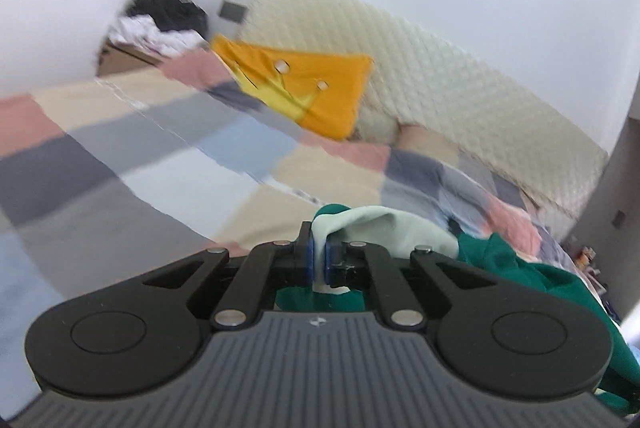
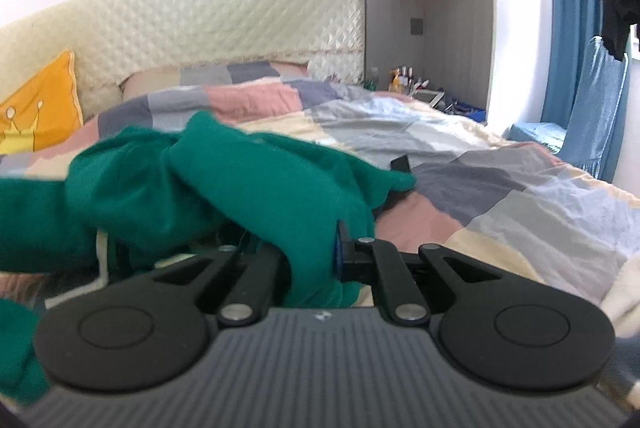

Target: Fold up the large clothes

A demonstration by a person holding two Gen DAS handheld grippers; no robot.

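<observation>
L gripper pinches pale mint lining of dark green fleece garment; R gripper clamps its green cloth. Only R view shows grey alcove shelf w/ small bottles.

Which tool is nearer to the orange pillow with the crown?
Left. The left tool, shut on the green garment, faces the orange pillow across the patchwork quilt. The right tool has it far off to its left.
</observation>
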